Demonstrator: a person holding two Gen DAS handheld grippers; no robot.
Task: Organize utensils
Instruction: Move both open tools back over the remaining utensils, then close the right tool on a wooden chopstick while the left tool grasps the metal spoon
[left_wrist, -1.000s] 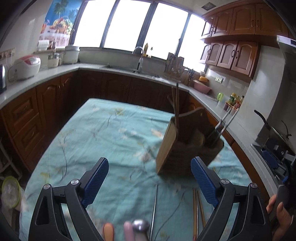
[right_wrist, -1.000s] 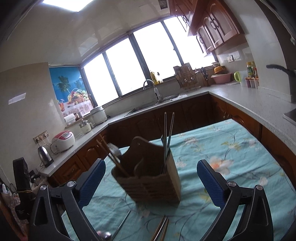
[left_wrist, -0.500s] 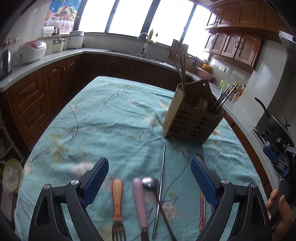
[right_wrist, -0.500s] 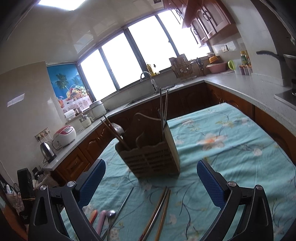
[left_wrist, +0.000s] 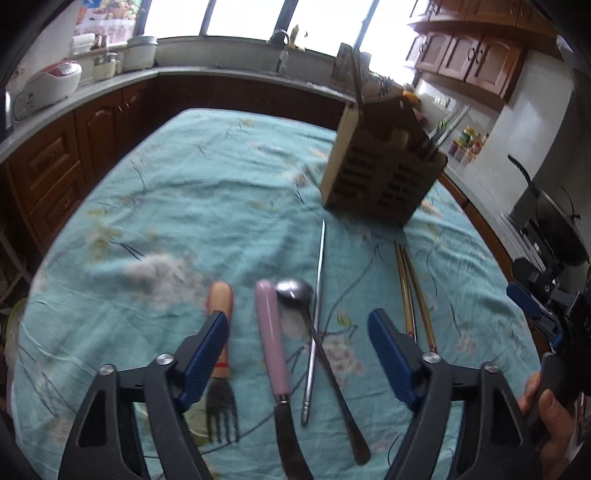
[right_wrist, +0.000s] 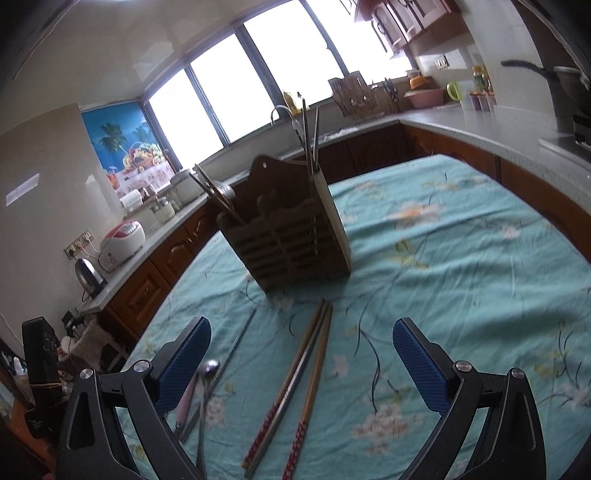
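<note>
Two long chopsticks (right_wrist: 295, 384) with red patterned ends lie side by side

The left claw (left_wrist: 297, 354) is showing black angular arms, silver round screws and blue, finely textured pads (left_wrist: 205, 356). The right claw (right_wrist: 301, 363) is wearing the same black frame, screws and blue pads (right_wrist: 419, 367). A bare-skinned hand (left_wrist: 546, 417) is gripping a black handle.

Utensil holder (left_wrist: 382, 173) blocks far centre; bare tablecloth (left_wrist: 184, 192) left of it gives passage.
</note>
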